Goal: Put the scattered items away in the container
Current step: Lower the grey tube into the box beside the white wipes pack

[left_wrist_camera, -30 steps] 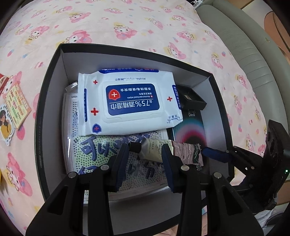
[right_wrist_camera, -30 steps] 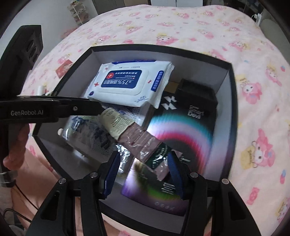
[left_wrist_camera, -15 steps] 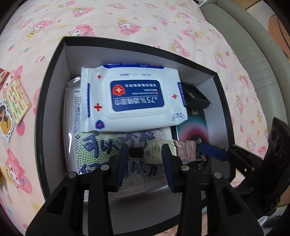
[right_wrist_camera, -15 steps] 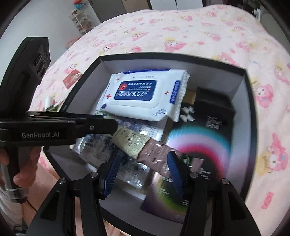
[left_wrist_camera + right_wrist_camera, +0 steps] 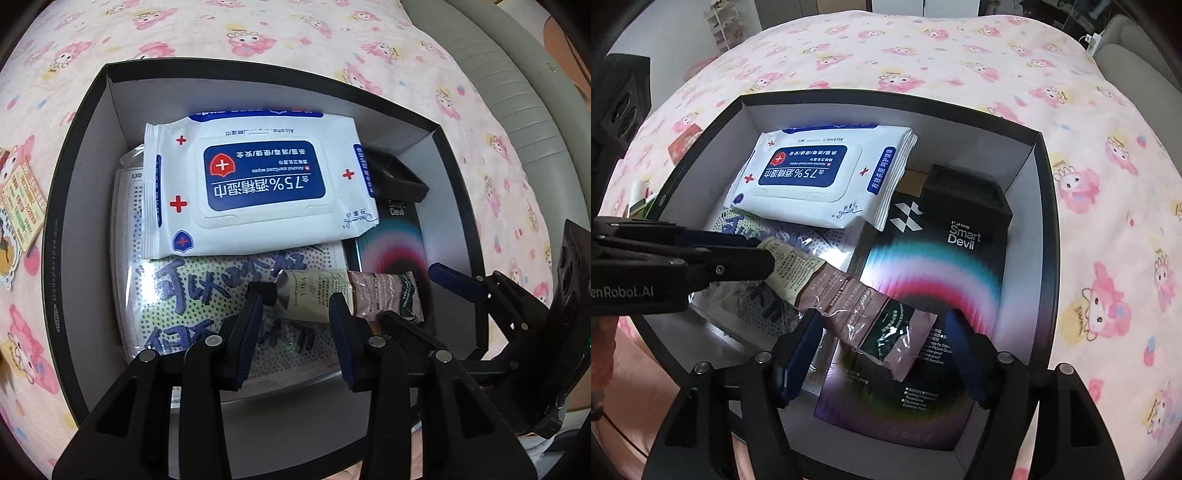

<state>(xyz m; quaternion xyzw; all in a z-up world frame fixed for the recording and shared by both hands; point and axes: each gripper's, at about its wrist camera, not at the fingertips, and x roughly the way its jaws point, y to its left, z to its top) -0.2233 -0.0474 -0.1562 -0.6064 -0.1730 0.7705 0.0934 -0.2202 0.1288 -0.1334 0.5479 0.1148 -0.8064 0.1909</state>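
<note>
Left gripper (image 5: 295,306) pinches cream end of tube (image 5: 846,299) over box (image 5: 85,155); right gripper (image 5: 882,347) wide, fingers either side of tube's pink end (not squeezing). Wipes (image 5: 255,192) lie inside box on dotted pack (image 5: 207,295), beside black card (image 5: 934,273)

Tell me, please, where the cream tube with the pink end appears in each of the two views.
Left wrist: the tube lies low centre, crosswise between the left tongs.
Right wrist: the tube runs diagonally, left of centre to lower middle.
Shared landmark: the white wipes pack, beyond the tube in both.
</note>
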